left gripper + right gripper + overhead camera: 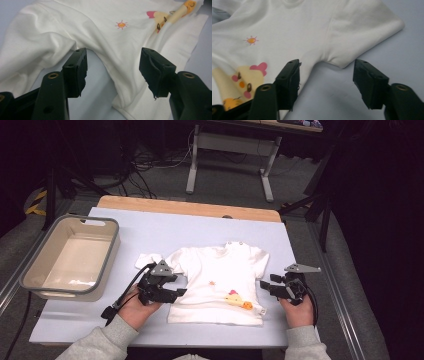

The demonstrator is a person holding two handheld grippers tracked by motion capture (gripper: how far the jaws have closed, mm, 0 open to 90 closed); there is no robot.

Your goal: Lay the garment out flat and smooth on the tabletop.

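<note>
A small white T-shirt (pixel 215 280) lies flat, front up, on the pale blue table (pixel 150 227). It carries a little orange sun (pixel 121 24) and a yellow cartoon figure (pixel 244 80). My left gripper (pixel 179 285) sits at the shirt's left side, by the armpit under the left sleeve. In the left gripper view its jaws (pixel 113 57) stand apart, with the shirt's side edge between them and no pad pressing on it. My right gripper (pixel 267 282) is at the shirt's right edge, open. The armpit below the right sleeve (pixel 362 27) lies just beyond its fingertips (pixel 327 67).
An empty beige tub with a grey rim (pixel 30 270) stands at the table's left edge. A wooden strip (pixel 190 207) runs along the far edge. Beyond it, on the floor, are desk legs (pixel 192 165) and cables. Dark curtains close off the right.
</note>
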